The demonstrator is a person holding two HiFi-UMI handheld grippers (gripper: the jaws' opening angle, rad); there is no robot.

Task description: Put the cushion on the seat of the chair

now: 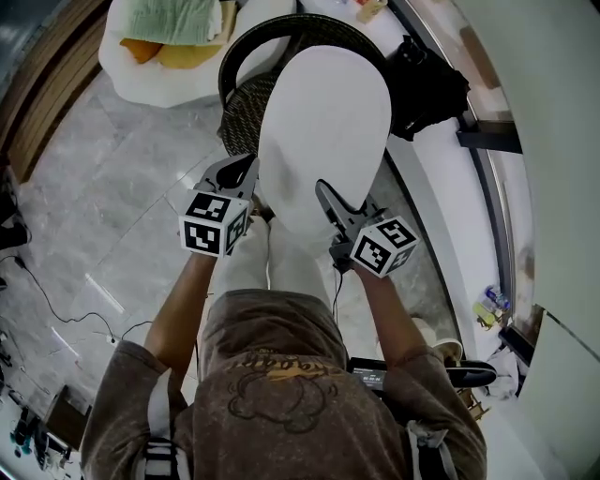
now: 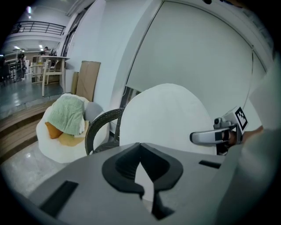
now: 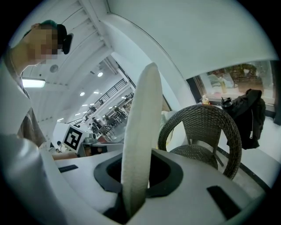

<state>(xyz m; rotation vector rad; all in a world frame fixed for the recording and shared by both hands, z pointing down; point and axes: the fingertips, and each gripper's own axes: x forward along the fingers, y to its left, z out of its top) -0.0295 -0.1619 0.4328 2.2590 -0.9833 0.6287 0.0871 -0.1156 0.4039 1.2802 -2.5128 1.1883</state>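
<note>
A white oval cushion point(image 1: 323, 131) hangs upright over a dark wicker chair point(image 1: 246, 103), tilted toward its seat. My left gripper point(image 1: 246, 178) is at the cushion's lower left edge. In the left gripper view its jaws stand nearly together with a sliver of white fabric between them, and the cushion point(image 2: 164, 116) shows broadside beyond. My right gripper point(image 1: 323, 192) is shut on the lower right edge; in the right gripper view the cushion point(image 3: 140, 132) runs edge-on up from between the jaws. The chair point(image 3: 206, 132) stands just behind, its seat bare.
A white beanbag seat point(image 1: 141, 80) with a green cloth point(image 1: 173, 19) and orange pillows sits left of the chair. A black bag point(image 1: 427, 80) lies on the white ledge to the right. Cables point(image 1: 56, 309) trail across the grey tiled floor.
</note>
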